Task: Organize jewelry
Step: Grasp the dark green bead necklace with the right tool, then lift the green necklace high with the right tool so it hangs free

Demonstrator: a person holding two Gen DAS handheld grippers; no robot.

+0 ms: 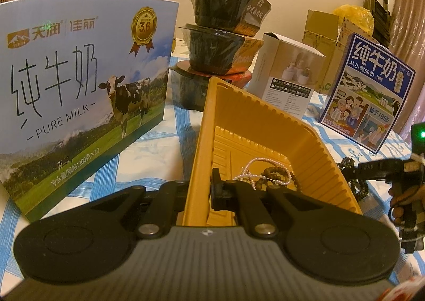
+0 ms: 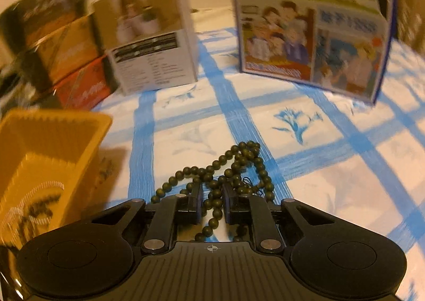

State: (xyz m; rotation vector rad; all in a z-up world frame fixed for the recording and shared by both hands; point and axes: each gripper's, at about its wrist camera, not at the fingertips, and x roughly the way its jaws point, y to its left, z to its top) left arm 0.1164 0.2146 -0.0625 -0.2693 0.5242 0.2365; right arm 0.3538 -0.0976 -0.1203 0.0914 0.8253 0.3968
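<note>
Left gripper (image 1: 205, 189) pinches near wall of yellow tray (image 1: 265, 125); pearl string (image 1: 252, 168) and brown beads (image 1: 279, 177) lie inside tray. Right gripper (image 2: 212, 201), jaws narrowed around dark bead necklace (image 2: 233, 165) on blue-checked cloth (image 2: 318, 168) right of tray; contact with pads unclear

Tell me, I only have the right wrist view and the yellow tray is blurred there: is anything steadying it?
Observer: Yes. The left gripper is shut on a side wall of the yellow tray, one finger inside, one outside.
Operator: What is already in it?
Observer: A white pearl strand and a brown bead string, lying across each other on its floor.
Operator: Anything on the tray's far side from me?
Observer: A large Pure Milk carton stands upright there.
</note>
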